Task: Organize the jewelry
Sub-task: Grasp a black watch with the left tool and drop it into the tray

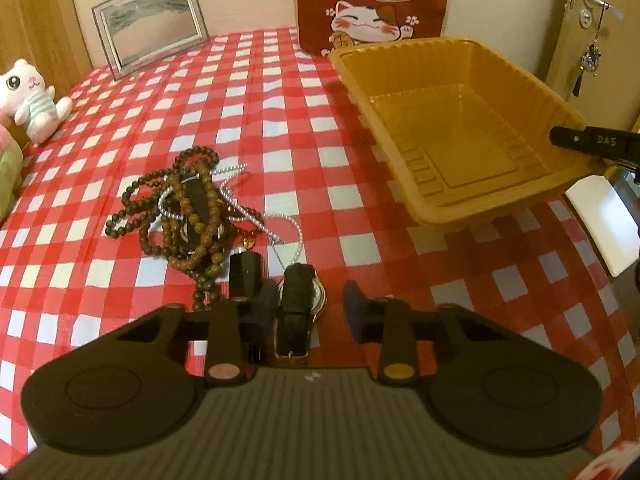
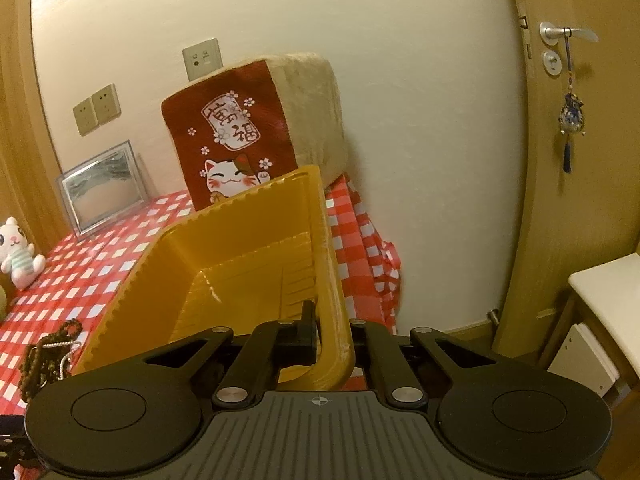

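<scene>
A tangle of brown bead strands and a pearl necklace (image 1: 188, 208) lies on the red checked tablecloth (image 1: 280, 120). A wristwatch with a black strap (image 1: 298, 304) lies between the fingers of my left gripper (image 1: 308, 304), which is open around it. An empty yellow plastic tray (image 1: 452, 136) stands at the right. My right gripper (image 2: 332, 336) is shut on the tray's near right rim (image 2: 332, 312); one of its fingers shows in the left wrist view (image 1: 592, 142). The beads also show at the lower left of the right wrist view (image 2: 48, 352).
A framed picture (image 1: 150, 26) and a lucky-cat cushion (image 1: 372, 4) stand at the back wall. A white plush cat (image 1: 30, 96) sits at the left edge. A white stool (image 1: 604, 220) and a door (image 2: 568, 120) are to the right of the table.
</scene>
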{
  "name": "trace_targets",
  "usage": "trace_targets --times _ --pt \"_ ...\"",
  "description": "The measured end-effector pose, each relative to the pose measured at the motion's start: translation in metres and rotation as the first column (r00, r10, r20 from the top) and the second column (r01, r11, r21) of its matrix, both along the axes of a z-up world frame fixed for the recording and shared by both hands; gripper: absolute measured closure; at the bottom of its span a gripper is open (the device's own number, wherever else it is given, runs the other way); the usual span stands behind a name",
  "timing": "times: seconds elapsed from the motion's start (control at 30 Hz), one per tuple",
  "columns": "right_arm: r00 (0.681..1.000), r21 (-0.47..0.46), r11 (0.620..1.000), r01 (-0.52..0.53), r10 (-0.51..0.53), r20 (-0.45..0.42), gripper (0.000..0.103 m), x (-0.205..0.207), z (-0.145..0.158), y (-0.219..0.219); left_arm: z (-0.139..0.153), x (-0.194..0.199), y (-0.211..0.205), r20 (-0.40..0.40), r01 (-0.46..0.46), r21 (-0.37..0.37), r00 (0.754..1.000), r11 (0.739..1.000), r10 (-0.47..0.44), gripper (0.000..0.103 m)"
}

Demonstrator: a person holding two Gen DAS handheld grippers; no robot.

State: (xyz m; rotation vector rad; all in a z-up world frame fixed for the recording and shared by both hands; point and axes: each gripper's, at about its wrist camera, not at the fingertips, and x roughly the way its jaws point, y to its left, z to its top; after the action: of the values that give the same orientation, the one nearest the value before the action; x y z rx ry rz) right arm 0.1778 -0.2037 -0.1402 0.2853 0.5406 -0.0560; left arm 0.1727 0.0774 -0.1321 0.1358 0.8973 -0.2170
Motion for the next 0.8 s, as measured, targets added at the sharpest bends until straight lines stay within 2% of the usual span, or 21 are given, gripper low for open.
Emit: trace_targets --times 0.2,0.57,0.8 --pt "1.0 -0.006 1.0 -0.007 0.007 0.0 0.099 -0.001 0.003 -0.001 0.001 0.002 0.006 -0.008 -0.023 -0.009 1.0 1.0 0.023 0.088" --pt "0.999 -0.033 0.999 -0.039 0.039 0.007 0.098 -0.005 0.007 0.0 0.017 -0.001 0.015 0.005 -0.078 -0.069 0.997 0.995 0.079 0.089" --pt "0.998 -0.04 0.997 -0.06 0.06 0.001 0.098 -0.004 0.01 0.003 0.051 -0.003 0.006 0.084 -0.046 -0.116 0.995 0.992 0.056 0.089"
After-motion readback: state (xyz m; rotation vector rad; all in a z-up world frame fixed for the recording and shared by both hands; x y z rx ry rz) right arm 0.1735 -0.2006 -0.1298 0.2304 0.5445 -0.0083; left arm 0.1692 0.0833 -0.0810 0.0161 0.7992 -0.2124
